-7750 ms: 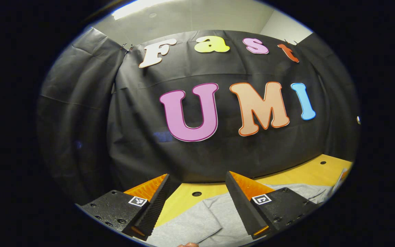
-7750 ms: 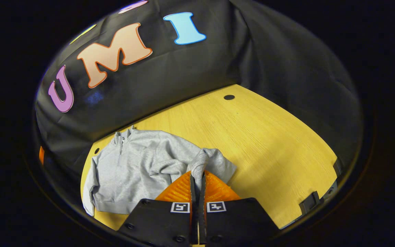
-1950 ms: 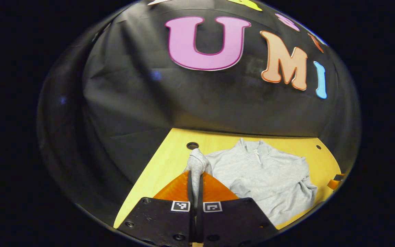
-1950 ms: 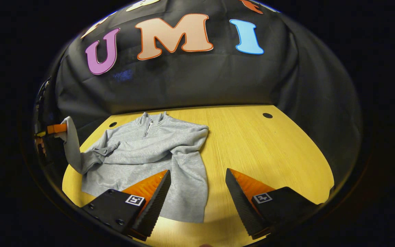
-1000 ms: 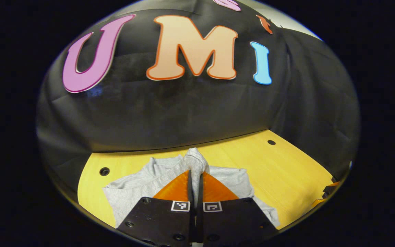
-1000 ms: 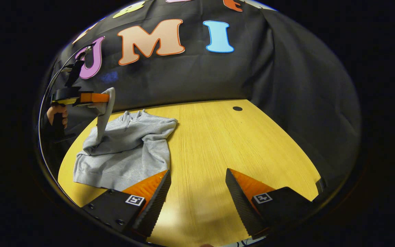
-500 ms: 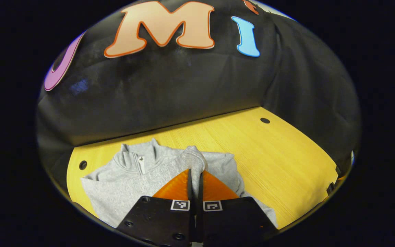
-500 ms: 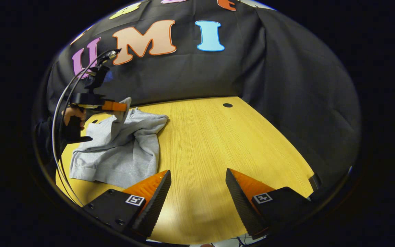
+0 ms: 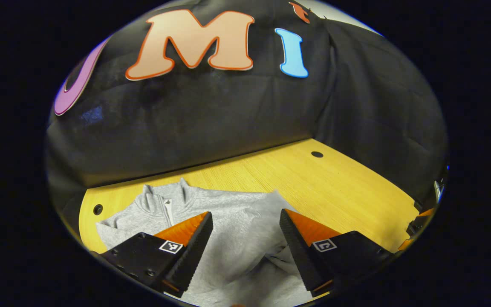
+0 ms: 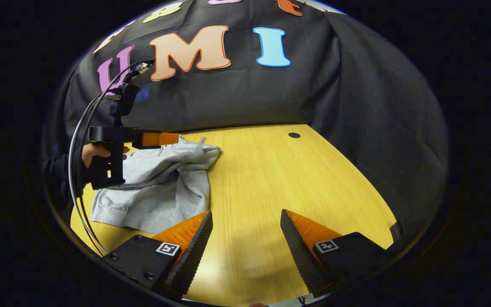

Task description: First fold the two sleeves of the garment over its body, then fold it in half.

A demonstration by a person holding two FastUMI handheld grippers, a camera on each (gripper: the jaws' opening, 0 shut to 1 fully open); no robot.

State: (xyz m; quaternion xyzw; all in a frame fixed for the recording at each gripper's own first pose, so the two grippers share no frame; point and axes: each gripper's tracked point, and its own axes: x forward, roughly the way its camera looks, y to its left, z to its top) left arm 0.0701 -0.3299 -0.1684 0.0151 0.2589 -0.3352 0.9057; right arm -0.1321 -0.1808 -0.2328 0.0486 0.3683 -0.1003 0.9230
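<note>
My left gripper (image 9: 245,221) hangs wide open right over the grey garment (image 9: 232,221), its collar at 11 o'clock. My right gripper (image 10: 245,221), also wide, holds nothing; the garment lies at its 10 o'clock, so I judge the left nearer.

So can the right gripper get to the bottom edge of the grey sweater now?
Probably yes. The right gripper is open over bare table, and the sweater hem lies just to its side with nothing between. The left gripper hovers farther back, near the collar.
</note>
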